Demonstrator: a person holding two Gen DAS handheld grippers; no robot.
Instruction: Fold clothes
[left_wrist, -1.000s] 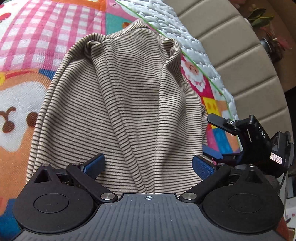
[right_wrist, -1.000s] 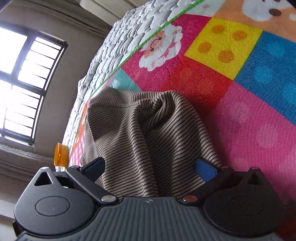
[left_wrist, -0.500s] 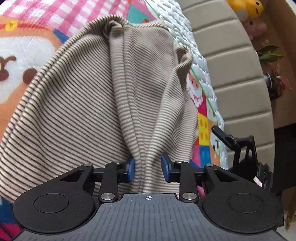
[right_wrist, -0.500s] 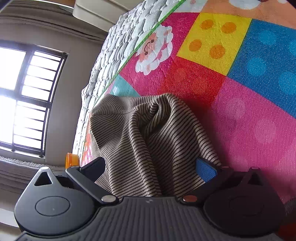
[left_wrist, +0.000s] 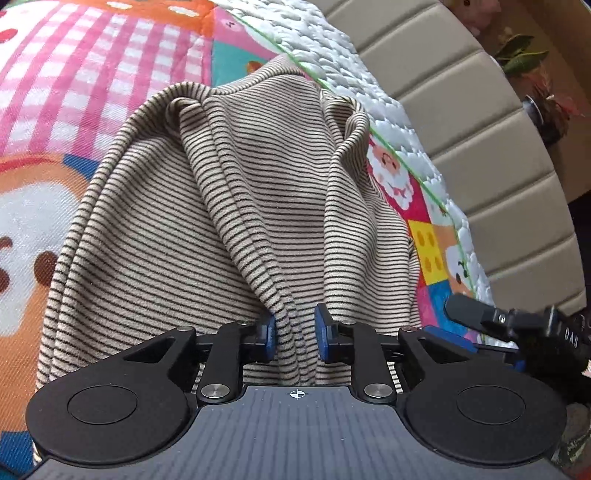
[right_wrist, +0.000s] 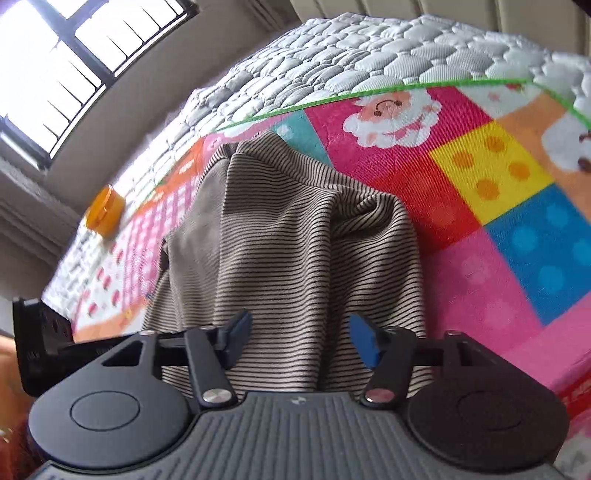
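**Both tongs at the near hem, cloth running away from us**

The striped top (left_wrist: 229, 206) lies bunched on the bed's bright quilt (left_wrist: 110, 74), its length stretching straight away from both tongs. Our left tongs (left_wrist: 294, 338) have just closed and are clamped on a ridge of the near edge. Our right tongs (right_wrist: 301, 341), beside them, have just been closing and stand half apart over the cloth, not yet pinching it.
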